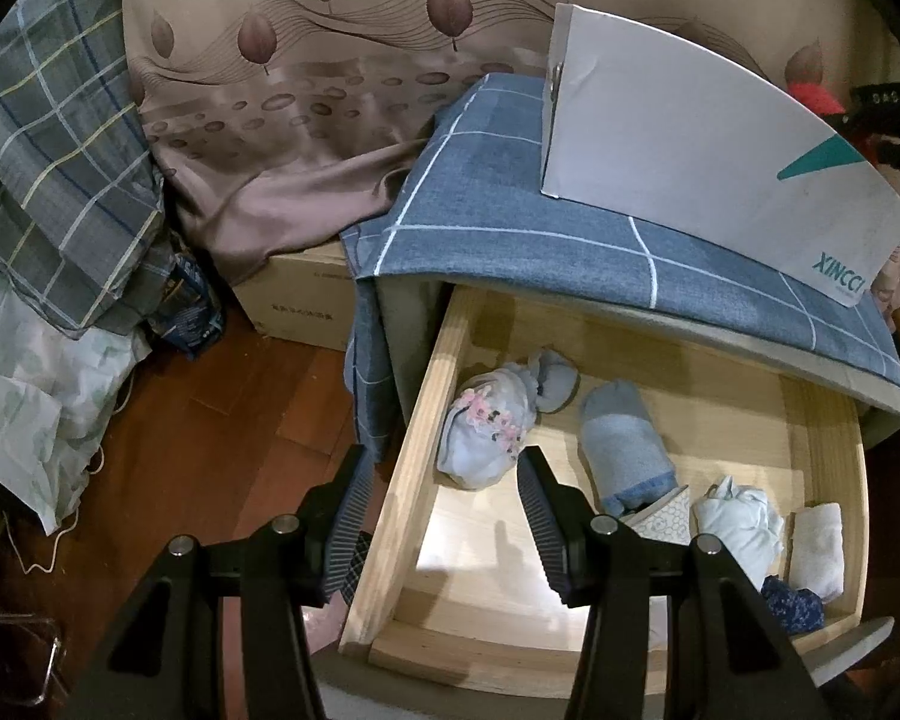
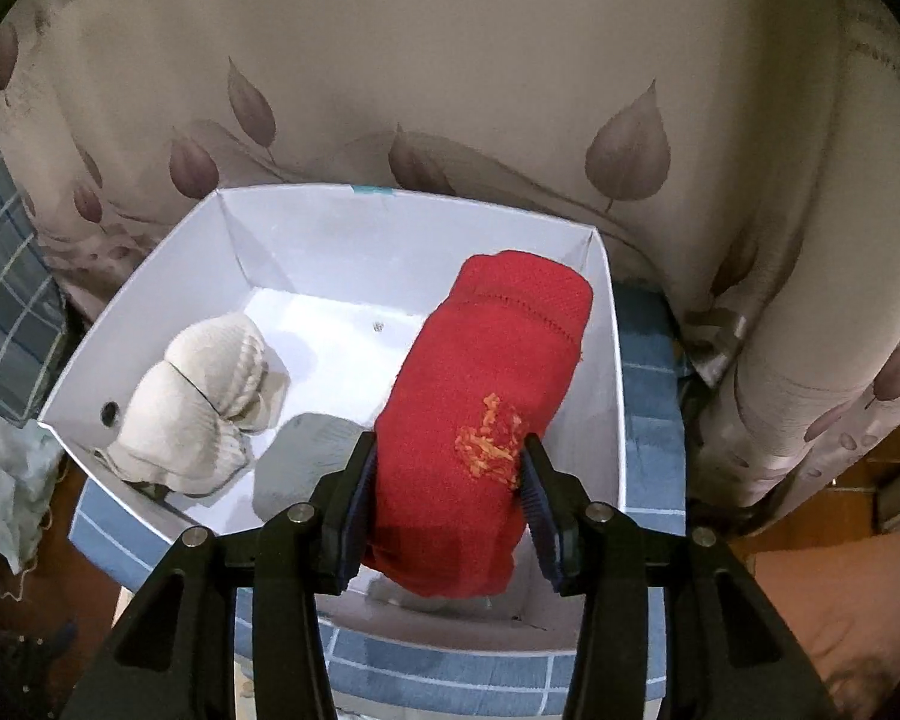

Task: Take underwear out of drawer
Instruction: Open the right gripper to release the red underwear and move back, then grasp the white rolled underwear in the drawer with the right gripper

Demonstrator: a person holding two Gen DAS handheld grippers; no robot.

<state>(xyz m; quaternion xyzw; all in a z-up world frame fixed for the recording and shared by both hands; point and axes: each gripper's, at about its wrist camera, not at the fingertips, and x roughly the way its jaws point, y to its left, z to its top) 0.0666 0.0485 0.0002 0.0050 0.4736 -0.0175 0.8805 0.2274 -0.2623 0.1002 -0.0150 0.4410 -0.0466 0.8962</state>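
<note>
Left wrist view: looks steeply down, close over open drawer (image 1: 426, 420). Right wrist view: steeply down, near white box (image 2: 330, 222). Shared: box (image 1: 690, 138), blue checked cloth (image 1: 510, 192).

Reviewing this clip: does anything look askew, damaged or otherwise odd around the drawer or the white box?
Mostly tidy. The red rolled garment in the right gripper has a frayed orange patch. The white box sits skewed on the blue checked cloth. In the open drawer, the rolled items lie loosely scattered.

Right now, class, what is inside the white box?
A cream roll, a grey roll and a red roll held by the right gripper. The red roll hides the box floor beneath.
</note>
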